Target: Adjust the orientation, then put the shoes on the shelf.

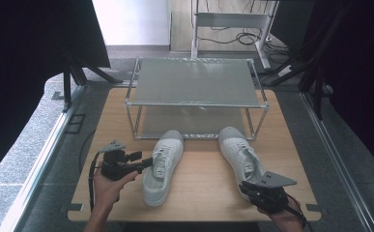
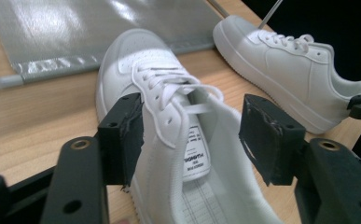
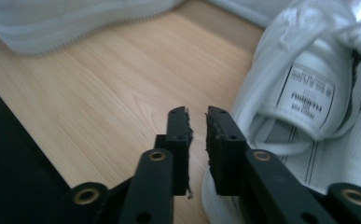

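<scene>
The wooden table [image 1: 199, 186] carries everything, its far half taken up by a two-tier metal rack [image 1: 196, 82] with frosted grey shelves and thin white posts, standing squarely with its long side toward the person. In front of the rack lie two white lace-up sneakers, toes pointing at the lower shelf and heels toward the person. The left sneaker [image 1: 163, 164] sits near the table's middle, its toe just short of the rack's front rail and angled slightly; the left gripper view shows its laces tied and a printed label on the tongue. The right sneaker [image 1: 240, 154] lies well apart from it, with bare wood between them, and its toe is also close to the rack's front edge. The left tool [image 2: 191, 135], held in the person's left hand [image 1: 108, 186], is at the left sneaker's outer side, its jaws wide apart and straddling the shoe's collar: one black pad lies against the outside of the lace row, the other hangs over the shoe's opening without closing on anything. The right tool [image 3: 197, 128], in the right hand at the table's near edge, is at the heel of the right sneaker; its jaws are nearly together with only a thin slit between them, gripping nothing, just beside the heel rim.
</scene>
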The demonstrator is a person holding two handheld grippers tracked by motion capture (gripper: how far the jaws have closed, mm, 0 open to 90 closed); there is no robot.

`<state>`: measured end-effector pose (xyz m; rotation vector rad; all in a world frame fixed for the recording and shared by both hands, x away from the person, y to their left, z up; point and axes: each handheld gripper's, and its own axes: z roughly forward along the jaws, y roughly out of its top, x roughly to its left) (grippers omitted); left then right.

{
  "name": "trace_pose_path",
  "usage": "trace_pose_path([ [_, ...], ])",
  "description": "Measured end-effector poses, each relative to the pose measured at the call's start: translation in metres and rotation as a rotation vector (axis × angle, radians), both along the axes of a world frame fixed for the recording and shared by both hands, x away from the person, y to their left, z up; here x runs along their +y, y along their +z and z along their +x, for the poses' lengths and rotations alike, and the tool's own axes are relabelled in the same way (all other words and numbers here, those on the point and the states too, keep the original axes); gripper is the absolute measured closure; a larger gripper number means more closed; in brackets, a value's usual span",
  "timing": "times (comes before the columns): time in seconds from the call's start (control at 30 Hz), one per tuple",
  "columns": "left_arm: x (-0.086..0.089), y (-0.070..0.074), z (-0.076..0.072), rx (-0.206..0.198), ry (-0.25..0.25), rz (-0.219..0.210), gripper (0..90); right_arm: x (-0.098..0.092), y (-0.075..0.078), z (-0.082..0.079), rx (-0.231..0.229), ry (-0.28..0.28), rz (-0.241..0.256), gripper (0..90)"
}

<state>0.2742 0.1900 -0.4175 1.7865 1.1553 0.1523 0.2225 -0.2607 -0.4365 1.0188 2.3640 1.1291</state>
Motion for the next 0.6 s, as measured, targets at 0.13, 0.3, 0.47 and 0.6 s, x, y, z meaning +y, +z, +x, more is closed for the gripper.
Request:
trace_pose_path([
  [0.13,-0.001,0.006,0.0,-0.013,-0.009,-0.005,40.7,-0.009,0.014,0.004,-0.031,-0.031,0.093,65.8],
  [0.3,-0.006,0.011,0.003,-0.007,-0.022,0.017,40.2,-0.019,0.028,0.016,-0.064,-0.092,0.109,54.1],
  [0.47,-0.012,0.004,0.007,0.021,-0.042,0.062,40.5,-0.028,0.034,0.031,-0.065,-0.113,0.083,51.4],
  [0.6,-0.013,0.002,0.009,0.05,-0.049,0.106,41.1,-0.034,0.036,0.041,-0.041,-0.137,0.064,49.3],
])
